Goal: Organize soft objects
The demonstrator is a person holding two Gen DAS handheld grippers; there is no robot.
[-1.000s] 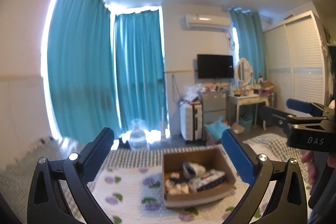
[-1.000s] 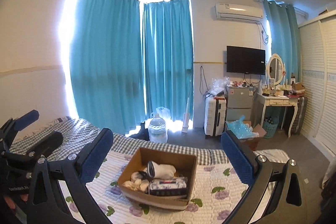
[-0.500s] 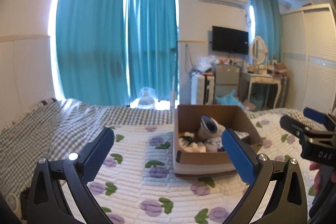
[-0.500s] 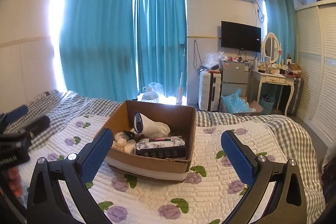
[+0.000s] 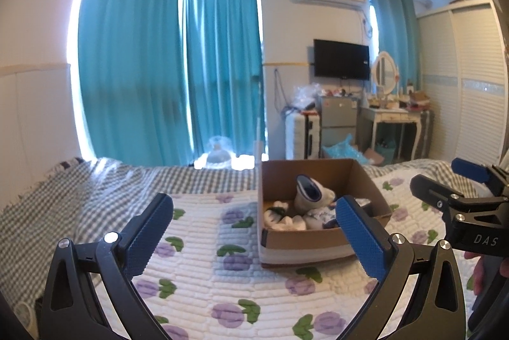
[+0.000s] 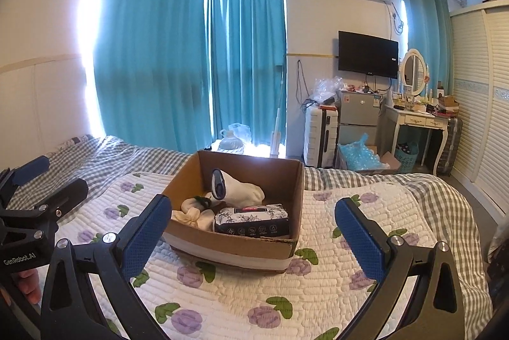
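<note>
An open cardboard box (image 6: 235, 241) sits on the flowered quilt (image 6: 318, 301) of a bed. In it lie a white sock with a dark cuff (image 6: 235, 187), rolled pale socks (image 6: 194, 214) and a dark floral tissue pack (image 6: 253, 220). The box also shows in the left wrist view (image 5: 305, 239), with the sock (image 5: 310, 192) inside. My left gripper (image 5: 254, 239) is open and empty, to the left of the box. My right gripper (image 6: 253, 238) is open and empty, in front of the box. Each gripper shows at the edge of the other's view.
A grey checked blanket (image 6: 111, 155) covers the far bed. Beyond the bed stand teal curtains (image 6: 191, 53), a water jug (image 6: 230, 142), a white suitcase (image 6: 319, 136), a small fridge (image 6: 358, 117), a dressing table (image 6: 420, 120) and a wardrobe (image 6: 480, 104).
Both cameras dropped from a high look at the room to a low view over the bed. The box now sits closer in both views. Both grippers stay open.
</note>
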